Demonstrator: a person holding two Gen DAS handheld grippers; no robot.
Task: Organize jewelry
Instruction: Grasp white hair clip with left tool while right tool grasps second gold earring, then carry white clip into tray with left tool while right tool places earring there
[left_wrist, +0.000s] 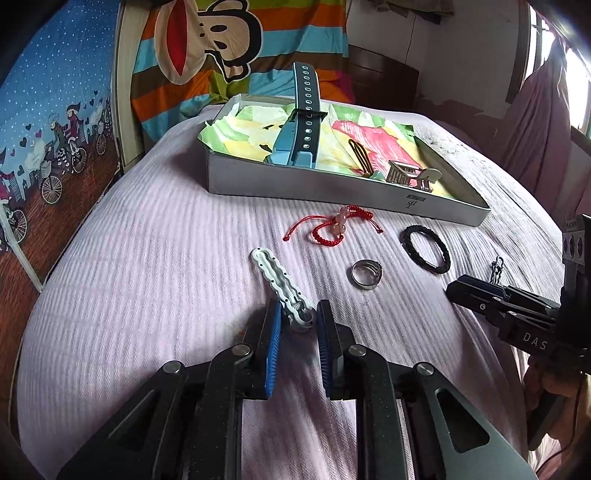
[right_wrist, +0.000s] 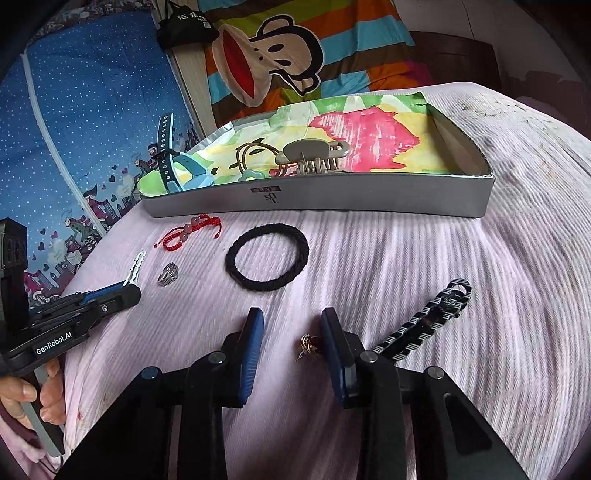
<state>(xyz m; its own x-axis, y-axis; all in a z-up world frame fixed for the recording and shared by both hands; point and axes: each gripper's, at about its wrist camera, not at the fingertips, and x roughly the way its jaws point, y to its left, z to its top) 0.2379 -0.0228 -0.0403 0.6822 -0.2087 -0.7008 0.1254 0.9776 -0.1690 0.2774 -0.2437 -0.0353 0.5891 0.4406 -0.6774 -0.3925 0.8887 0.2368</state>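
Lying on the pale pink ribbed bedspread (left_wrist: 129, 277), the white wavy hair clip (left_wrist: 275, 282) has its hinged spring end between the blue pads of the left gripper (left_wrist: 298, 319), which are drawn in close on that end and appear to clamp it. Just beyond it sit a silver ring (left_wrist: 365, 274), a red cord bracelet with pink beads (left_wrist: 334, 223) and a black braided hair tie (left_wrist: 425, 249), all apart from one another. The right gripper (right_wrist: 291, 341) has its fingers partly closed around a small gold-coloured trinket (right_wrist: 306, 345) (too small to name); the piece lies just beside the right-hand pad, and I cannot tell whether the pads press on it. A striped black-and-white strap (right_wrist: 424, 325) runs out past that same finger. Farther back stands the shallow grey box (right_wrist: 332, 201) lined with colourful paper, holding a blue watch band (left_wrist: 299, 136) and a beige claw clip (right_wrist: 314, 155). A hand (right_wrist: 26, 398) holds the left tool's handle
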